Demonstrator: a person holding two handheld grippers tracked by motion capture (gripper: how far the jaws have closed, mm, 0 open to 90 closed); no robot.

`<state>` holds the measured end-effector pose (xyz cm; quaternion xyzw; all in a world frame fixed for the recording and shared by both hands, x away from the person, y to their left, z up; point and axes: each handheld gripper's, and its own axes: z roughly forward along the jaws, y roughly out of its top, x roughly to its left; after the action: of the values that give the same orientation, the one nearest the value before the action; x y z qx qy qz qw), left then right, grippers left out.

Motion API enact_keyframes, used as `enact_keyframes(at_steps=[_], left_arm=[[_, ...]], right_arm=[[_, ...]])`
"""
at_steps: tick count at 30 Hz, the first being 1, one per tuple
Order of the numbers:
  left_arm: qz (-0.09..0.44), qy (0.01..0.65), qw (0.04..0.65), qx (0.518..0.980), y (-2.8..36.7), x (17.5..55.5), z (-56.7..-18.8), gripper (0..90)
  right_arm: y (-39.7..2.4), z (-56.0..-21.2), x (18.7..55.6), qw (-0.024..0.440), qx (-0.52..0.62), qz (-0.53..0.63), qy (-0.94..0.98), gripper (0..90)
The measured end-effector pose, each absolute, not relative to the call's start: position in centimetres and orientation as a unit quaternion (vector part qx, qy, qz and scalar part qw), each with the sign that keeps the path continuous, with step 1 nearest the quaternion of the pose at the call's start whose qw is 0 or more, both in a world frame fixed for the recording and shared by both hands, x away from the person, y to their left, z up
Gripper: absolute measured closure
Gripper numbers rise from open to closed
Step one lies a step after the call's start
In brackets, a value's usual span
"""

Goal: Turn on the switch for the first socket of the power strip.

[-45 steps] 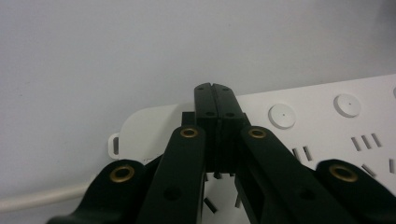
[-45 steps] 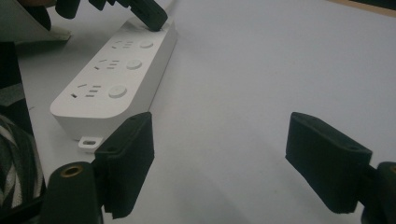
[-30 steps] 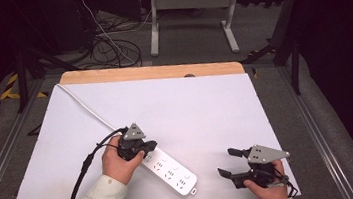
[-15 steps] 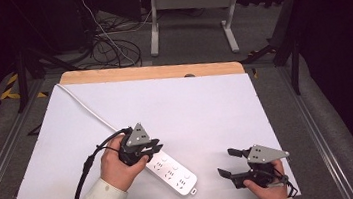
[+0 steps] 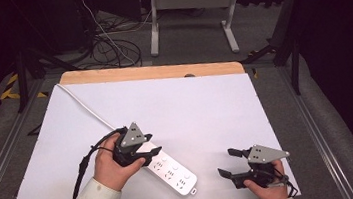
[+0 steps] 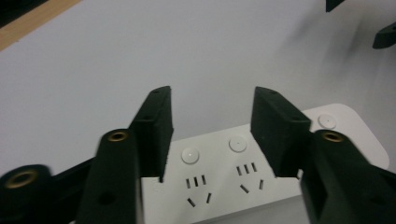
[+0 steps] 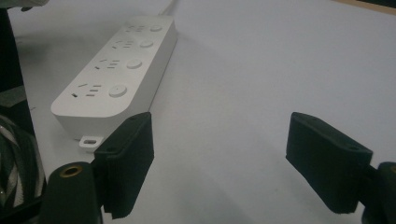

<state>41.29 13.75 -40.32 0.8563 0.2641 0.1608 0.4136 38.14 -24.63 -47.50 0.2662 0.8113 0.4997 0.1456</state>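
A white power strip (image 5: 174,173) lies flat on the white table (image 5: 190,108), near the front, with its white cord (image 5: 86,106) running to the far left corner. My left gripper (image 5: 151,153) hovers just over the strip's near-left end. In the left gripper view its jaws have just been opening and now stand apart (image 6: 212,100) above the strip's sockets and round buttons (image 6: 219,158), without pressing on anything. My right gripper (image 5: 228,163) rests at the front right, open and with nothing in it. In the right gripper view (image 7: 219,126) the strip (image 7: 116,70) lies to its left.
The wooden far edge of the table (image 5: 151,72) borders the white surface. Beyond it stand a desk frame (image 5: 190,12) and loose floor cables (image 5: 113,46). A black cable (image 5: 80,173) trails from my left gripper. My right gripper's jaw tips (image 6: 384,35) show at the top right of the left gripper view.
My left gripper has risen slightly off the power strip and its jaws have spread apart. The right gripper and the strip have stayed put.
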Motion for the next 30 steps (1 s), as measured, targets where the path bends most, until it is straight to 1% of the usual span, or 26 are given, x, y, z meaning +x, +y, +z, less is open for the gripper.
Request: enact_keyframes(at_steps=[1,3,4,8,11,13,15,19,24,30], left_arm=[[0.159,0.265,0.421,0.853,13.9,41.2,-40.2,36.2],[0.155,0.263,0.434,0.848,14.4,41.0,-40.1,30.4],[0.160,0.259,0.438,0.846,14.6,40.9,-40.0,25.4],[0.159,0.254,0.460,0.836,15.7,40.5,-39.8,21.4],[0.170,0.256,0.475,0.825,16.6,40.2,-39.7,17.5],[0.183,0.259,0.476,0.820,17.3,40.0,-39.6,17.1],[0.183,0.261,0.484,0.815,18.5,39.7,-39.7,17.0],[0.186,0.260,0.490,0.811,19.7,39.3,-39.8,15.8],[0.190,0.252,0.515,0.797,21.7,38.7,-40.2,16.7],[0.198,0.252,0.511,0.798,23.9,37.9,-41.0,14.2]], right_arm=[[-24.6,-47.5,38.1,0.145,0.266,0.500,0.811,24.0],[-24.6,-47.5,38.1,0.145,0.266,0.500,0.811,24.0],[-24.6,-47.5,38.1,0.145,0.266,0.500,0.811,23.9],[-24.6,-47.5,38.1,0.145,0.266,0.500,0.812,23.9],[-24.6,-47.5,38.1,0.145,0.265,0.499,0.812,23.8],[-24.6,-47.5,38.1,0.146,0.265,0.499,0.812,23.7],[-24.6,-47.5,38.1,0.146,0.265,0.499,0.812,23.6],[-24.6,-47.5,38.1,0.146,0.265,0.499,0.812,23.5],[-24.6,-47.5,38.1,0.146,0.264,0.499,0.812,23.3],[-24.6,-47.5,38.1,0.146,0.264,0.499,0.812,22.9]])
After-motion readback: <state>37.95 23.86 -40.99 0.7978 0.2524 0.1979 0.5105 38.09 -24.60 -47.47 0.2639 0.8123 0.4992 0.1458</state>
